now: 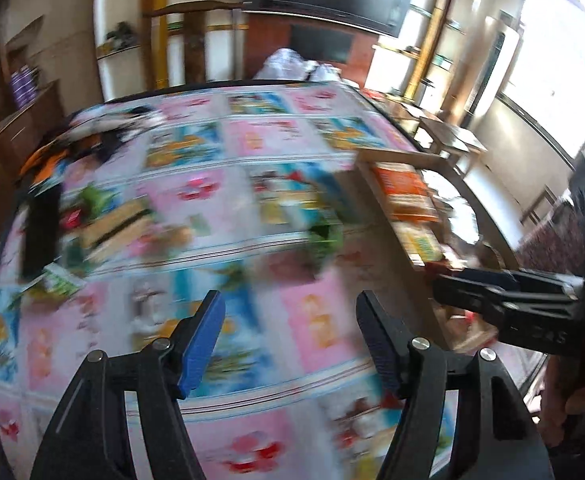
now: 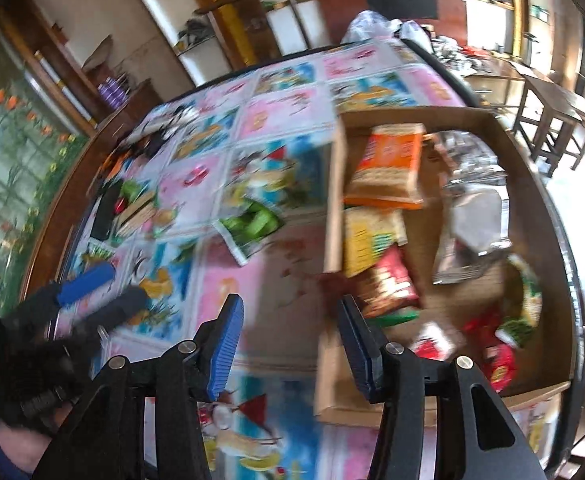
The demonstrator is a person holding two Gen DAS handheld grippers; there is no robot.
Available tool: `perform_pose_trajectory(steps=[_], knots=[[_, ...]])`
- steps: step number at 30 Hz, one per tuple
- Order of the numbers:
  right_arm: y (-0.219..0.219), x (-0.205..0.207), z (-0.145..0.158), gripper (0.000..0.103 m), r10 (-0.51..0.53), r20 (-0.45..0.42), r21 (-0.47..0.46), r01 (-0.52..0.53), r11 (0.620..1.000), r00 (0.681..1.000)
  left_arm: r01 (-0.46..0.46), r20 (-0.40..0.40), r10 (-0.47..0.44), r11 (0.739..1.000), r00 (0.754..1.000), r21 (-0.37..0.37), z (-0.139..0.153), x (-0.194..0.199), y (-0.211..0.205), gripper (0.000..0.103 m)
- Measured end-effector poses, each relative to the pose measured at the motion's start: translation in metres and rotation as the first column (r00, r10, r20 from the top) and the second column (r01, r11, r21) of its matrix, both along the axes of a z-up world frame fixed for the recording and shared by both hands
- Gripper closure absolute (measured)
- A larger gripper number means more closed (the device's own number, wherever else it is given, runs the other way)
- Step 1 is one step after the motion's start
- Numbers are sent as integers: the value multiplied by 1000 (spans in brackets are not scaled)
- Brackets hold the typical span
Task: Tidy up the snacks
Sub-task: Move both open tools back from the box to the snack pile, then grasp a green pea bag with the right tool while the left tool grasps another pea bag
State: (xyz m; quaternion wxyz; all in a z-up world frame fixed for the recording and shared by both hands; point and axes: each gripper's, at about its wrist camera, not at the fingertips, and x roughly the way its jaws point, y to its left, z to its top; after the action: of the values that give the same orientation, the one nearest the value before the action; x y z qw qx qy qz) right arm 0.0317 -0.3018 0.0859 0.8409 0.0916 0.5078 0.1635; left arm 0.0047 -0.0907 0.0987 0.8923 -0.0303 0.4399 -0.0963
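A cardboard box [image 2: 334,200] stands on the right of the table and holds several snack packets: an orange one [image 2: 388,164], a yellow one [image 2: 366,240], a red one [image 2: 392,284] and a silver one [image 2: 472,232]. A green packet [image 2: 252,224] lies on the patterned cloth just left of the box. My right gripper [image 2: 290,304] hovers open over the box's near left corner, nothing between its blue pads. My left gripper [image 1: 288,300] is open and empty above the cloth, with the green packet [image 1: 324,236] ahead of it. The box [image 1: 396,156] is to its right.
More packets [image 1: 104,216] and a black object [image 1: 42,232] lie at the table's left side. The left gripper [image 2: 104,292] shows at the left of the right wrist view, and the right gripper [image 1: 442,290] at the right of the left wrist view. Wooden stools [image 2: 552,120] stand beyond the table.
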Motion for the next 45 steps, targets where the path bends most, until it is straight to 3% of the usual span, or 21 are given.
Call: perform_pose_trajectory(steps=[9, 13, 17, 22, 25, 28, 31, 33, 36, 41, 45], knots=[[33, -8, -14, 50, 27, -45, -8, -28, 1000, 999, -243, 7, 243, 969, 970, 54, 2, 4, 155, 34], [37, -13, -19, 50, 10, -63, -14, -11, 1000, 998, -291, 3, 291, 956, 957, 36, 1, 22, 204, 31], [37, -15, -22, 50, -15, -78, -23, 13, 1000, 997, -268, -53, 265, 962, 963, -45, -17, 57, 229, 31], [35, -14, -21, 49, -43, -80, -35, 41, 999, 996, -227, -147, 211, 968, 967, -106, -49, 69, 223, 31], [35, -13, -21, 49, -54, -82, -41, 51, 998, 995, -111, -179, 82, 981, 980, -158, -57, 48, 196, 31], [34, -12, -21, 49, -63, -87, -43, 59, 997, 994, 25, -172, -59, 981, 983, -193, -55, 18, 169, 31], [34, -10, -23, 49, -71, -93, -47, 67, 997, 993, 94, -131, -122, 975, 984, -199, -45, -3, 159, 31], [35, -9, -25, 48, -73, -98, -46, 68, 997, 993, 58, -124, -75, 989, 989, -139, -41, -3, 164, 27], [40, -7, -27, 48, -66, -107, -44, 61, 997, 992, -28, -149, 9, 991, 989, -130, -45, 13, 176, 27], [47, -6, -27, 48, -53, -106, -44, 49, 998, 993, -110, -208, 81, 985, 975, -131, -59, 39, 164, 27], [46, -5, -27, 48, -63, -104, -44, 59, 997, 993, -178, -242, 158, 982, 957, -65, -71, 60, 155, 27]])
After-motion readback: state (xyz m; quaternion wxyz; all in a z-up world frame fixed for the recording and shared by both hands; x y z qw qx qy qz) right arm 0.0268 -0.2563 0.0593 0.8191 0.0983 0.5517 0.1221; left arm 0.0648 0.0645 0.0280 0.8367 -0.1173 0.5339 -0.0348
